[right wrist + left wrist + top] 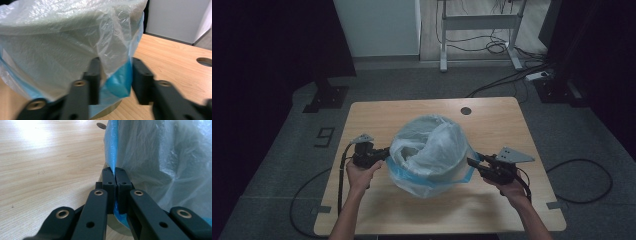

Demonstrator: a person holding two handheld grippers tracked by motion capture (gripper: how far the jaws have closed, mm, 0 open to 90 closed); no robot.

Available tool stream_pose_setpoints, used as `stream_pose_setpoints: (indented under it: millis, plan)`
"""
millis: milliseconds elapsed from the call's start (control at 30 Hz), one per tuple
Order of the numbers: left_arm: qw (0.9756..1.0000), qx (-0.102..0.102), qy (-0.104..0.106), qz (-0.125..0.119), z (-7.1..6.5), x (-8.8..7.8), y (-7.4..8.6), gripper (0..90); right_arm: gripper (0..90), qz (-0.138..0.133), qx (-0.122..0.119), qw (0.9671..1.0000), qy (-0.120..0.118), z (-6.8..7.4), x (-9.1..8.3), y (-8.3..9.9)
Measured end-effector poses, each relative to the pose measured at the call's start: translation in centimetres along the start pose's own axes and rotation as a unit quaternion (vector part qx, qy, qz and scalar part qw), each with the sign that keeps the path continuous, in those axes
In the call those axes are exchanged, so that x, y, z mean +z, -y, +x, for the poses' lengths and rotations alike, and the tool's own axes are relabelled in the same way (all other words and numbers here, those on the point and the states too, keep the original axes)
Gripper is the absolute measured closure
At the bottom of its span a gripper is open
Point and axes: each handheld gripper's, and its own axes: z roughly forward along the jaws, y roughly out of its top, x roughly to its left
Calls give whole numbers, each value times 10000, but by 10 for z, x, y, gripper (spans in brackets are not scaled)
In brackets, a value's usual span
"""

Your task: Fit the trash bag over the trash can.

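Bin (457, 172) with a clear bag (432, 145) over it sits on the table (377, 115), between the two grippers. The bag's blue band (404, 176) hangs down around the outside of the bin.

Left gripper (382, 155): jaws pressed together, pinching the blue band (111, 150). In the left gripper view the band runs straight up out from between the fingertips (109, 178), with the bag wall (162, 157) just to the right of them and bare table (45, 162) to the left.

Right gripper (473, 163): jaws spread, with a fold of the band (120, 80) and clear film (62, 45) lying between them, the film draped against the left finger (93, 75). Not yet gripped. The view is a bit blurred.

Risks, as I judge them:
- A one-sided grip means any pull from the left could drag the light bin across the table or tip it, since the right side isn't holding.
- The film is thin, so a hard tug at the pinch could stretch or tear the band.
- The right jaws could close on loose clear film rather than the band, and that slips out.
- Band pulled unevenly, bag slides off the rim on one side.
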Motion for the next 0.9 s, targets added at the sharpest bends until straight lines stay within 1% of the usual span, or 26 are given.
stream_pose_setpoints:
  millis: [67,100,167,233,300,333,367,400,533,567,633,700,733,767,833,900]
  plan:
    - [10000,-4,-14,-8,0,0,0,878,822,-31,-82,9999,85,3,1,-2]
    - [10000,-8,-26,-9,0,0,0,879,847,-63,-89,9999,119,4,1,-3]
    - [10000,-31,-87,10,1,0,0,880,866,-81,-51,9996,275,5,3,-5]
    - [9998,-88,-149,20,2,1,-1,881,871,85,117,9986,516,1,8,-4]
    - [9998,-107,-160,32,3,2,0,882,872,299,380,9966,673,-5,16,2]
    - [9997,-109,-186,87,3,5,0,882,872,418,492,9956,681,-9,22,7]
    - [9996,-104,-219,134,2,8,1,882,872,506,551,9947,707,-10,26,9]
    - [9996,-100,-223,163,2,9,2,882,872,647,637,9931,740,-12,31,14]
    - [9991,-124,-245,320,3,18,5,882,872,909,846,9892,777,-16,46,27]
    - [9991,-124,-245,320,3,18,5,882,872,937,918,9884,769,-16,50,30]
    - [9987,-141,-244,413,3,23,7,881,872,985,1024,9870,746,-17,55,35]
    - [9986,-160,-232,447,3,25,8,880,871,1016,1048,9865,745,-16,59,36]
    - [9982,-137,-231,537,3,28,9,880,871,1016,1048,9865,745,-16,59,36]
    - [9979,-99,-236,596,1,31,10,879,870,1060,1105,9854,748,-16,62,38]
    - [9978,-69,-238,621,0,33,10,878,868,1087,1119,9849,748,-15,62,38]
    - [9978,-26,-201,636,-3,33,10,874,843,1111,1094,9849,749,-14,63,41]
